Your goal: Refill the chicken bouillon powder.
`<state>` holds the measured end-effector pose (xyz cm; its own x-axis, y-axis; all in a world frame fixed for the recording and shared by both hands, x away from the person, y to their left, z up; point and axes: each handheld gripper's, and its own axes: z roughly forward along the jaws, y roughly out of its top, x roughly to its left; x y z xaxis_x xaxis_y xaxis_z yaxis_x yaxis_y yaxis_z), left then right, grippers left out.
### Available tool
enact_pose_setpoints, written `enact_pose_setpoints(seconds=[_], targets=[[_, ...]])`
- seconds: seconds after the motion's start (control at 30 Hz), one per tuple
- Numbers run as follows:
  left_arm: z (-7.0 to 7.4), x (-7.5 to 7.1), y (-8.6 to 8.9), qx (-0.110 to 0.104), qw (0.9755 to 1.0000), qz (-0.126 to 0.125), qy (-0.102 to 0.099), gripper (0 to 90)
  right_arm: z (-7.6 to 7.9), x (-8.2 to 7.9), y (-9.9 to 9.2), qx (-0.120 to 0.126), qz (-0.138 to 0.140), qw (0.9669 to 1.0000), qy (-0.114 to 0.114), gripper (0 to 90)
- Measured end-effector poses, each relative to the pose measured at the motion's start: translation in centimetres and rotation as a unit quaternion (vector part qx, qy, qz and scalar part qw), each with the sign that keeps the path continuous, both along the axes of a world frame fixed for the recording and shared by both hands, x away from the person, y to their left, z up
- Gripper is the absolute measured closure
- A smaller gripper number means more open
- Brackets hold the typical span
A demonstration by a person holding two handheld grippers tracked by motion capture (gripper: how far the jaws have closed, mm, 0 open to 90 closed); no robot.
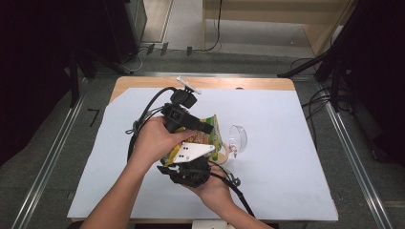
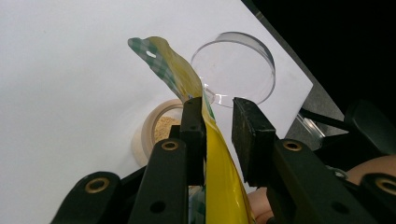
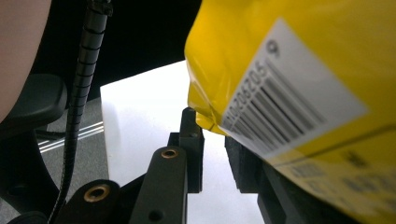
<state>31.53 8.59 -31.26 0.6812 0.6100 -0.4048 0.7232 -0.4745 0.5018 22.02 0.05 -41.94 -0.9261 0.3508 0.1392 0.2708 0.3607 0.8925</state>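
Two black two-jaw grippers meet at the centre of the high view over a yellow plastic snack pouch with a green-checked top edge. The left gripper, seen along its own jaws, stands partly open: the pouch's edge lies against the left-hand pad, while a clear gap separates it from the right-hand pad, so whether it is truly pinched cannot be told. The right gripper, at lower centre of its own view, is likewise partly open; the pouch's barcoded side covers the right-hand jaw and hangs over the gap, and a firm hold cannot be confirmed there.

Just beyond the left gripper's jaws, in the middle of its view, a small round beige cup holding tan crumbs sits on the white sheet covering the table. A clear plastic domed lid lies just beside the cup, toward the upper right.

Judged from this, the pouch is held tilted over the cup, mid-pour. The next move likely calls for tipping the opened mouth lower over the cup's rim while keeping both holds steady, so the contents fall inside, not onto the sheet.
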Motion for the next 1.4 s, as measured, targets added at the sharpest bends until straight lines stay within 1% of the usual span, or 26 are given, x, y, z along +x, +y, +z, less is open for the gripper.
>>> enact_pose_setpoints(seconds=[0.23,0.4,0.43,0.53,0.57,0.6,0.77,0.8,0.9,1.17,1.4], targets=[[-0.07,0.33,-0.36,-0.001,0.9999,-0.010,0.007,75.1,0.04,0.04,-0.26,0.000,-0.005,1.0000,0.003,78.2],[-0.21,0.51,-0.64,-0.003,0.9999,-0.012,0.009,75.2,0.03,0.06,-0.52,-0.001,-0.008,1.0000,0.005,78.2],[-0.22,0.54,-0.66,-0.002,0.9999,-0.014,0.009,75.2,0.04,0.01,-0.53,-0.001,-0.008,0.9999,0.010,78.2],[-0.23,0.60,-0.74,-0.001,0.9998,-0.016,0.008,75.2,0.03,0.03,-0.61,-0.002,-0.009,0.9999,0.010,78.2],[-0.23,0.60,-0.77,-0.002,0.9998,-0.016,0.008,75.1,0.02,0.03,-0.63,-0.002,-0.009,0.9999,0.010,78.2],[-0.23,0.60,-0.79,-0.002,0.9998,-0.016,0.009,75.1,0.01,0.10,-0.67,-0.001,-0.010,0.9999,0.004,78.2],[-0.26,0.64,-0.77,-0.003,0.9998,-0.016,0.009,75.0,0.01,0.11,-0.69,-0.002,-0.010,0.9999,0.003,78.2],[-0.28,0.69,-0.73,-0.004,0.9998,-0.016,0.010,75.1,0.02,0.08,-0.67,-0.003,-0.009,0.9999,0.007,78.2],[-0.37,0.77,-0.65,-0.006,0.9998,-0.015,0.013,75.2,0.02,0.09,-0.67,-0.006,-0.009,0.9999,0.007,78.1],[-0.38,0.69,-0.62,-0.006,0.9998,-0.017,0.010,75.1,0.02,-0.01,-0.66,-0.010,-0.010,0.9999,0.003,78.0],[-0.39,0.60,-0.30,-0.007,0.9999,-0.009,0.006,75.3,-0.02,0.13,-0.52,-0.009,-0.007,0.9999,-0.001,78.0]])
